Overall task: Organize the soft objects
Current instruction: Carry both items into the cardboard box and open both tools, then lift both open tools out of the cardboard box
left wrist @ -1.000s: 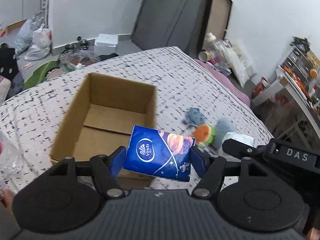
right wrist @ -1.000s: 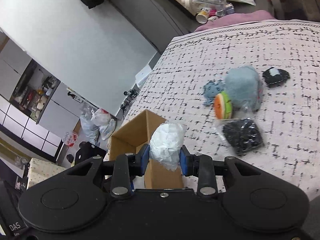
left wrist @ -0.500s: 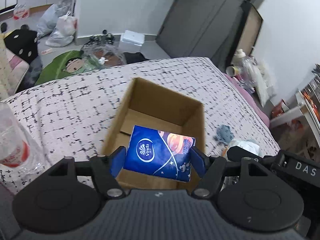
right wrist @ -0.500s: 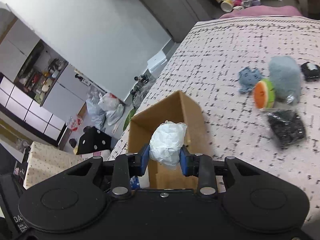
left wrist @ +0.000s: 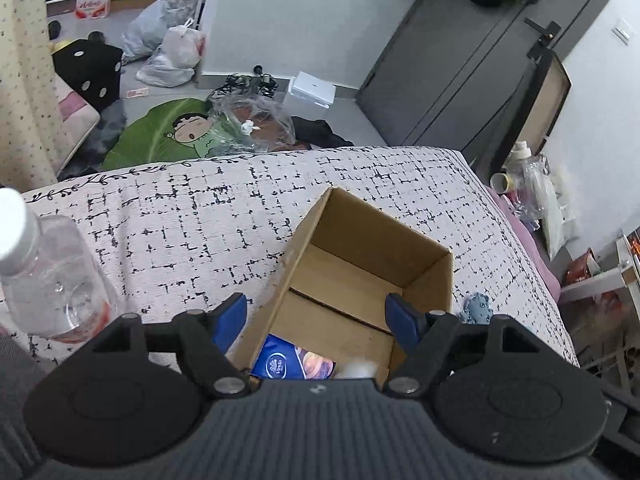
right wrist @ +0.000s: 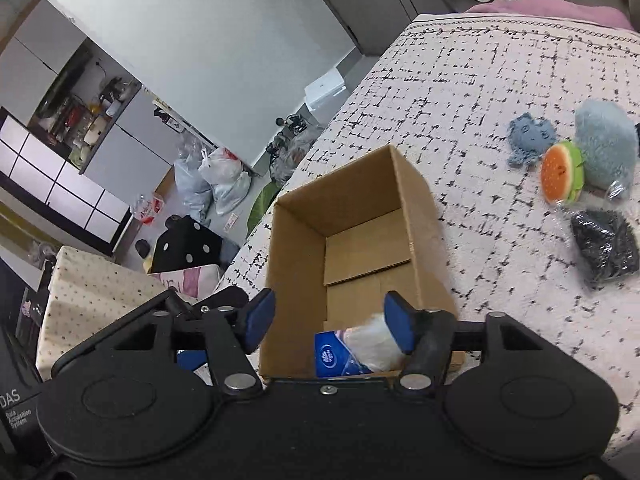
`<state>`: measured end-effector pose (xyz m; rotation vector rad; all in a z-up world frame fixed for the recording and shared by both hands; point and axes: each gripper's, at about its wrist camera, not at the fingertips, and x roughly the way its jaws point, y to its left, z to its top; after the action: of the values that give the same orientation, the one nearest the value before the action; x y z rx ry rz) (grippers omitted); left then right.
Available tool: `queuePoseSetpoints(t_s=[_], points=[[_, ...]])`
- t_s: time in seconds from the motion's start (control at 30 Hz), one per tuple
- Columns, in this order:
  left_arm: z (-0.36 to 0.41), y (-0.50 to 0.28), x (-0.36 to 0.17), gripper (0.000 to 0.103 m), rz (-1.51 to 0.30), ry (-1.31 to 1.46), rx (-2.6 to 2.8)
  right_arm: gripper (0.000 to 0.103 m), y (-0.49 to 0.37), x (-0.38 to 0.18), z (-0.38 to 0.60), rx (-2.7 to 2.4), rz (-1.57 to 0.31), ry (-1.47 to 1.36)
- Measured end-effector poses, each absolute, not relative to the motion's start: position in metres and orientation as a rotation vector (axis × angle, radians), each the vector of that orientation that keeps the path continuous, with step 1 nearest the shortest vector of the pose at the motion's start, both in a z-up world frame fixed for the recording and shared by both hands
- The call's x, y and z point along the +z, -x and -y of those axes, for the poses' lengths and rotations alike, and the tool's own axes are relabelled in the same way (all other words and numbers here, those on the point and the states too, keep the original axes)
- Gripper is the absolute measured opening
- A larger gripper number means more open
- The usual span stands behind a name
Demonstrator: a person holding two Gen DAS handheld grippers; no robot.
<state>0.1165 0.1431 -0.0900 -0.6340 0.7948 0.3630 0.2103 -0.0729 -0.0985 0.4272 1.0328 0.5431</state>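
We hold both grippers above the open brown cardboard box (left wrist: 360,276), which stands on the white bedspread with its black broken-line pattern (left wrist: 180,224), and each one looks down into it. Our left gripper (left wrist: 316,316) hovers over the near end of the box with its blue-padded fingers (left wrist: 234,316) spread wide, one to each side of the box's width and nothing between them. Our right gripper (right wrist: 326,318) is tilted over the same near end from the other side, its blue pads (right wrist: 396,320) likewise far apart and holding nothing — the left tool's black body shows just below and beside it in the right wrist view. Inside the box, at the near end against the wall closest to us, lies the blue soft pack of tissues with a white logo (left wrist: 290,364), and next to it the crumpled white plastic-wrapped bundle (right wrist: 374,344), blurred in both views. Beyond the box's right side, on the bedspread, sit a small blue-grey knitted toy (right wrist: 530,140), a fluffy pale blue plush (right wrist: 608,144), an orange-and-green round soft toy (right wrist: 560,172) and a clear bag of black soft material (right wrist: 606,246) — all apart from the box. To the box's left stands a clear plastic water bottle with a white cap (left wrist: 48,272).
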Motion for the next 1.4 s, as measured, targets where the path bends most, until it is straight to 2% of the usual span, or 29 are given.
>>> queuePoseSetpoints(t_s=[0.17,0.47,0.6,1.4], points=[[-0.131,-0.119,-0.083,0.079,-0.815,0.603,0.357,0.075,-0.209,-0.089,0.1,0.497,-1.007,-0.419],[-0.095,-0.126,-0.072,0.079,-0.845,0.511,0.321,0.082,-0.208,-0.084,0.161,0.415,-0.996,-0.447],[-0.079,-0.129,-0.067,0.079,-0.854,0.482,0.306,0.092,-0.207,-0.081,0.183,0.372,-0.99,-0.437],[0.016,-0.152,-0.052,0.079,-0.875,0.302,0.244,0.098,-0.209,-0.106,0.282,0.284,-0.959,-0.574]])
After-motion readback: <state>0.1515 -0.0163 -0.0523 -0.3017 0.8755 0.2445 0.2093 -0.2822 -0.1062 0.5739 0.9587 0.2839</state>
